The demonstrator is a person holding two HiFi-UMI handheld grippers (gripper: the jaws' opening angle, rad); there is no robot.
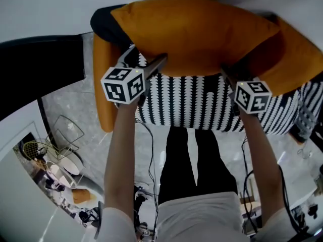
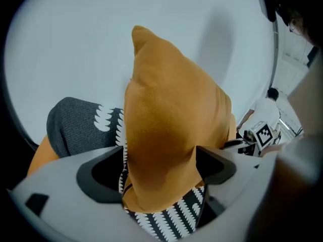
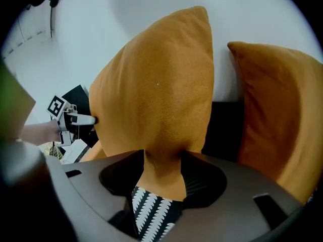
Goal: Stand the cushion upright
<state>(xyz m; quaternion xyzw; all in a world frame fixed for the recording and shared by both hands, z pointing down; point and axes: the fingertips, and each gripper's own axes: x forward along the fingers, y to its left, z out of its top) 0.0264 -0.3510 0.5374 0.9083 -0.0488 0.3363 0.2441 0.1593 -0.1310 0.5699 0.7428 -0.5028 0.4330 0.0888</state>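
An orange cushion [image 1: 197, 32] stands on its lower edge on the black-and-white patterned seat [image 1: 202, 107], leaning back against the pale wall. My left gripper [image 1: 160, 60] is at its lower left edge and my right gripper [image 1: 228, 73] at its lower right edge. In the left gripper view the cushion [image 2: 171, 130] fills most of the gap of the left gripper [image 2: 159, 168]; the jaws stand wide, with slack on the left side. In the right gripper view a narrow cushion corner [image 3: 161, 110] lies between the jaws of the right gripper [image 3: 162, 173], which are parted around it.
A second orange cushion [image 1: 298, 59] leans at the right, close beside the first. A dark grey cushion [image 1: 105, 24] and the orange armrest [image 1: 103, 89] are at the left. A wire-frame side table [image 1: 63, 135] and cables [image 1: 149, 160] are on the floor below.
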